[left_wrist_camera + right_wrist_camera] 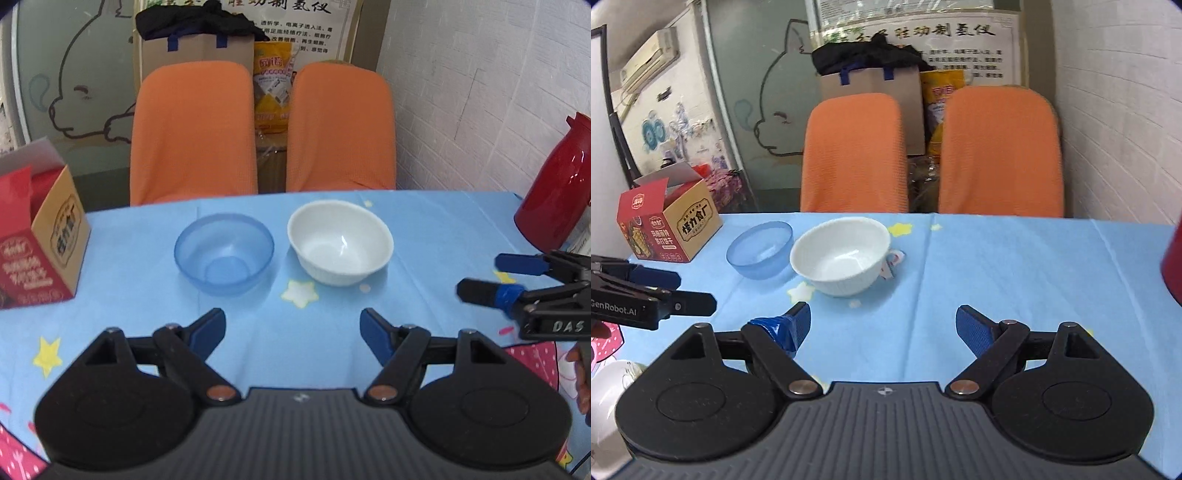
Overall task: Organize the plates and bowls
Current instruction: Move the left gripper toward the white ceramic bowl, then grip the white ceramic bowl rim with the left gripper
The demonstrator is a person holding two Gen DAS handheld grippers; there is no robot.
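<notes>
Apparently nothing is organized yet: the blue bowl [224, 253] and white bowl [340, 242] stand side by side, unstacked, far on the surface [424, 229]; left tongs [293, 334] and right tongs [882, 326] are open, empty.

Plastic bowl [224, 254] left of ceramic bowl [340, 242], box [38, 236] far left

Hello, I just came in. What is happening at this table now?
A person holds a gripper in each hand above a blue tablecloth. The left gripper and the right gripper are both open and hold nothing. A blue bowl and a white bowl stand upright side by side in front of them, not yet touched or stacked.
</notes>
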